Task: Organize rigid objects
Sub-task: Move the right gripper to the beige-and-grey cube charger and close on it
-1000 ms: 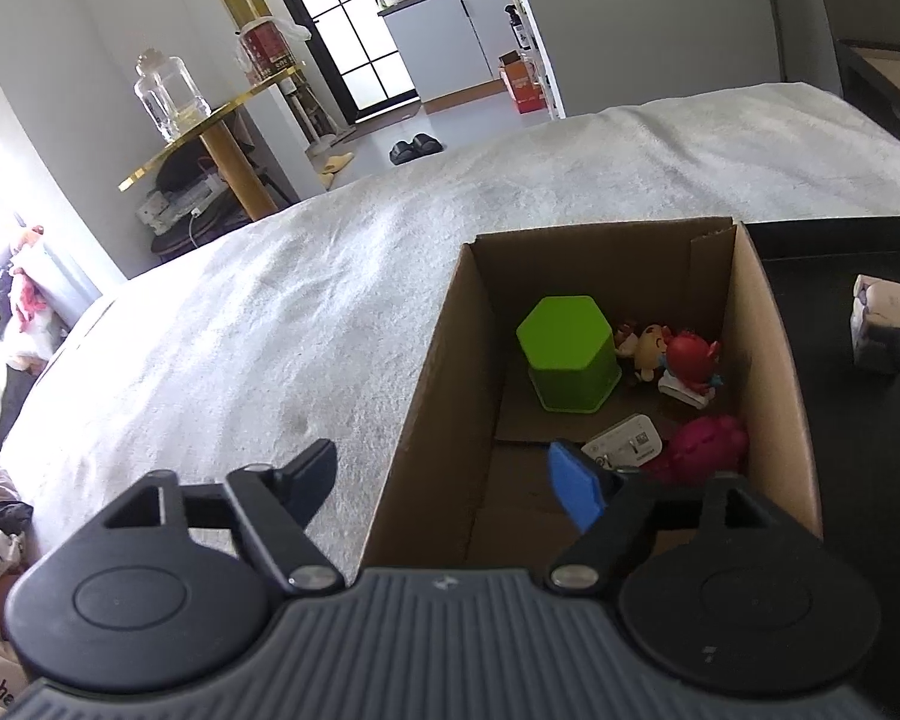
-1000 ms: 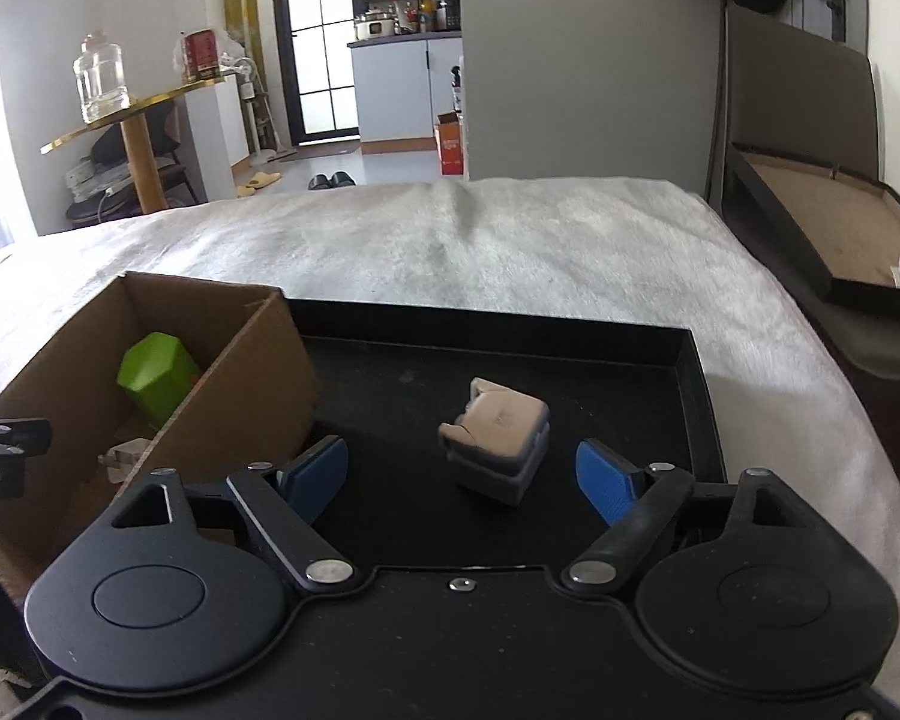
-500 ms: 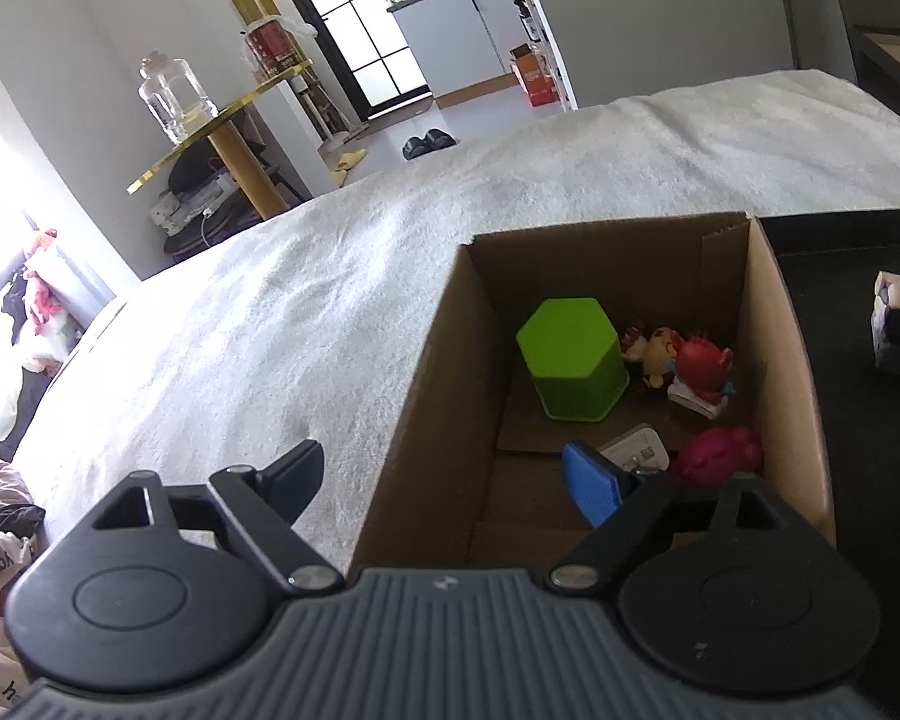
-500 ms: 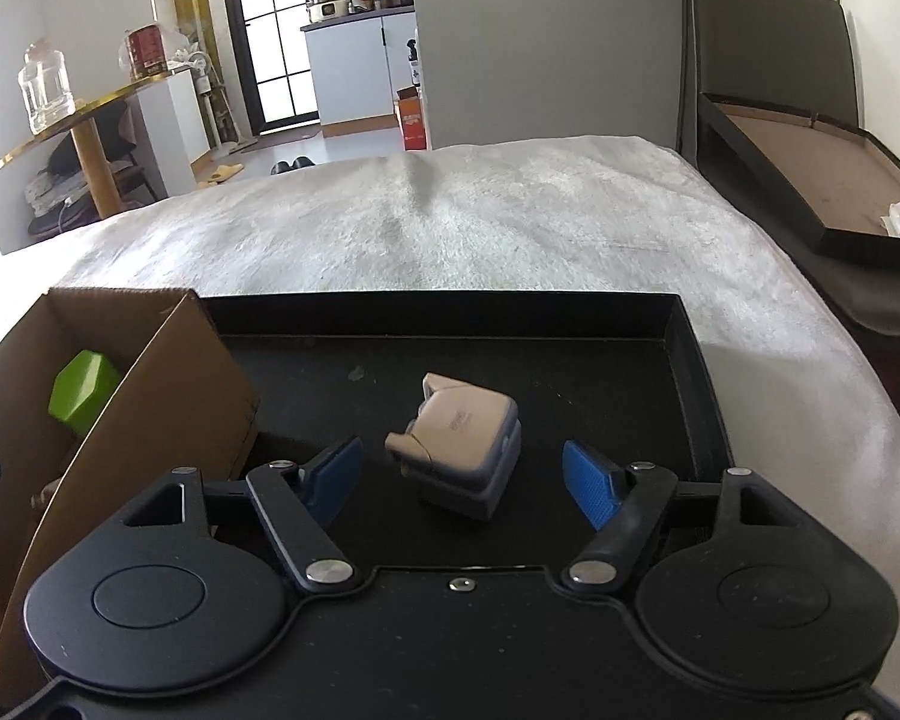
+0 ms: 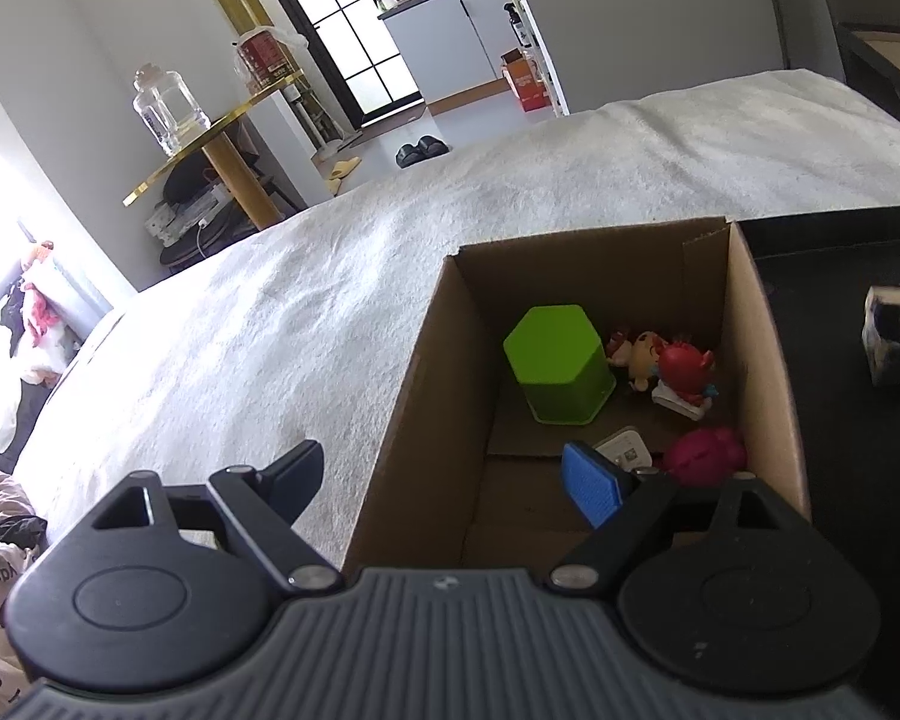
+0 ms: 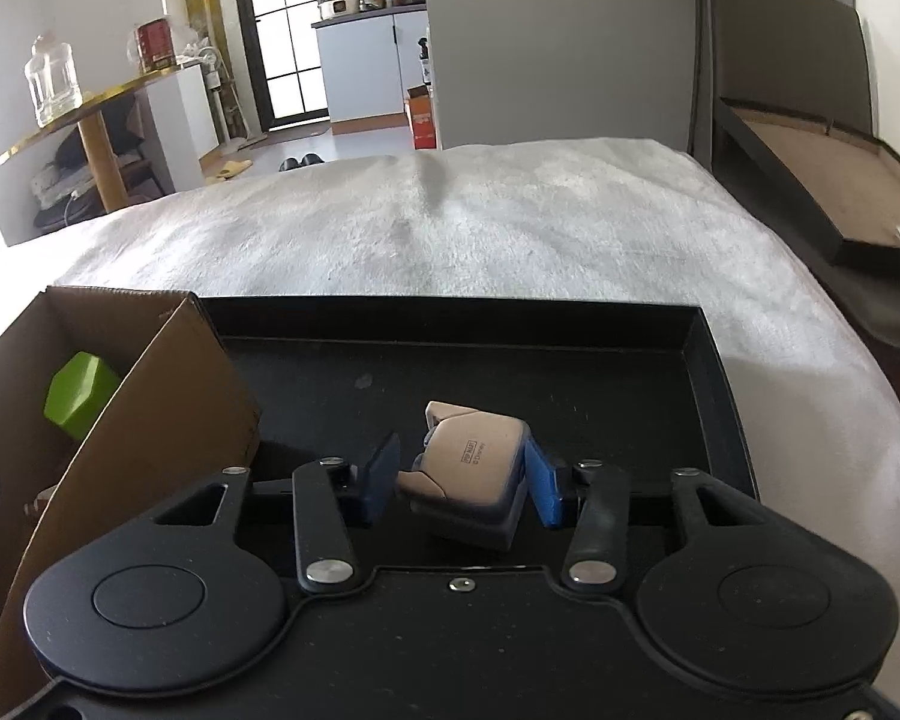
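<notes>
Right gripper [image 6: 462,480] has come in around the cube [image 6: 471,471], jaws closing on it.
Right pad looks seated, left pad at or just off the face, so the cube may twist or slip on lift. It sits in the tray [image 6: 705,360], near the front. The box [image 6: 210,372] wall stands just left: clear it before crossing. Box floor by the green block [image 5: 555,369] is free. Left gripper [image 5: 444,480] is wide and empty, straddling the box's left wall.
</notes>
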`<action>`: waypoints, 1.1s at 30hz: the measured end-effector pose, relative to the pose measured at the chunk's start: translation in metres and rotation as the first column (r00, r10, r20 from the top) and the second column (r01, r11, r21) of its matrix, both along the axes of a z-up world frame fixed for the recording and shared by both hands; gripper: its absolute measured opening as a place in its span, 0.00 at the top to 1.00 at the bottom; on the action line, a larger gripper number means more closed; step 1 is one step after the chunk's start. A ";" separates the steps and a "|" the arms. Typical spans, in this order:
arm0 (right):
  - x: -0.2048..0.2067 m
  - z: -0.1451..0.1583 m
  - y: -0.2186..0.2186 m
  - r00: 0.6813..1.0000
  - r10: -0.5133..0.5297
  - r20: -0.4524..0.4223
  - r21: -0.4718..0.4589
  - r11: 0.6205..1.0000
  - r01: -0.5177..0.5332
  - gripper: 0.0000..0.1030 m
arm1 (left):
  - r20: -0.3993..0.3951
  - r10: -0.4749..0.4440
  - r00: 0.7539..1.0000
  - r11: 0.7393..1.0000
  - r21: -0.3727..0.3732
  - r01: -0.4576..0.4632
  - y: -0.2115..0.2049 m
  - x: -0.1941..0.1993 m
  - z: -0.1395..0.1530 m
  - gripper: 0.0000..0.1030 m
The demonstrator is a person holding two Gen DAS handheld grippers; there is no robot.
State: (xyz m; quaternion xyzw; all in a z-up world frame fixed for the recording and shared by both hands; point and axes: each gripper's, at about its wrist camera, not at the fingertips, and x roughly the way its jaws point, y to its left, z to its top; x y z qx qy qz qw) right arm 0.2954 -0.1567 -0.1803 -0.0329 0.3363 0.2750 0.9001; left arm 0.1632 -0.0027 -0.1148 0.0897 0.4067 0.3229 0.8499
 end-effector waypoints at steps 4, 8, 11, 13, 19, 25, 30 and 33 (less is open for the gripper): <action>-0.006 0.001 -0.005 1.000 0.005 -0.006 -0.015 1.000 -0.005 0.65 | 0.008 0.000 1.000 1.000 -0.005 0.000 0.000 -0.003 0.002 0.17; -0.012 0.002 -0.010 1.000 0.011 -0.009 -0.029 1.000 -0.011 0.66 | 0.020 -0.004 1.000 1.000 -0.008 0.004 0.000 -0.007 0.005 0.17; -0.017 0.002 -0.014 1.000 0.017 -0.013 -0.044 0.999 -0.018 0.66 | 0.025 -0.003 1.000 1.000 -0.015 0.003 0.001 -0.009 0.005 0.17; -0.021 0.003 -0.017 1.000 0.021 -0.016 -0.054 0.998 -0.022 0.66 | 0.029 -0.002 1.000 1.000 -0.018 0.003 0.002 -0.010 0.005 0.17; -0.029 0.005 -0.027 0.998 0.039 -0.044 -0.080 0.996 -0.043 0.66 | 0.041 0.002 0.999 0.999 -0.036 -0.001 0.006 -0.012 0.004 0.17; -0.030 0.011 -0.020 0.999 0.027 -0.017 -0.070 0.997 -0.028 0.39 | 0.050 0.009 0.999 0.999 -0.045 -0.006 0.012 -0.015 0.005 0.17; -0.027 0.002 -0.008 0.999 0.014 -0.043 -0.090 0.996 -0.018 0.34 | 0.042 0.014 0.999 0.999 -0.052 -0.012 0.016 -0.015 0.002 0.17; -0.026 -0.005 -0.004 0.999 0.001 -0.052 -0.114 0.993 -0.007 0.34 | 0.039 0.010 0.999 0.999 -0.053 -0.008 0.017 -0.013 0.000 0.17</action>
